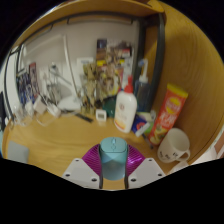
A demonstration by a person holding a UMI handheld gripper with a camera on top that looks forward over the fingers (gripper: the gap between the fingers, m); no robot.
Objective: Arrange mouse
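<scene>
A pale teal computer mouse (114, 156) sits between my two fingers, with the magenta pads (93, 157) pressed against both of its sides. My gripper (114, 160) is shut on the mouse and holds it above the wooden desk (60, 130), near its front edge. The mouse's scroll wheel points away from me.
Beyond the fingers stand a white lotion bottle (125, 108), a white mug (175, 146), an orange snack bag (170, 108) and small packets (143, 123). Books, cables and clutter (50, 95) line the back left against the wall. A dark post (150, 60) stands at the back right.
</scene>
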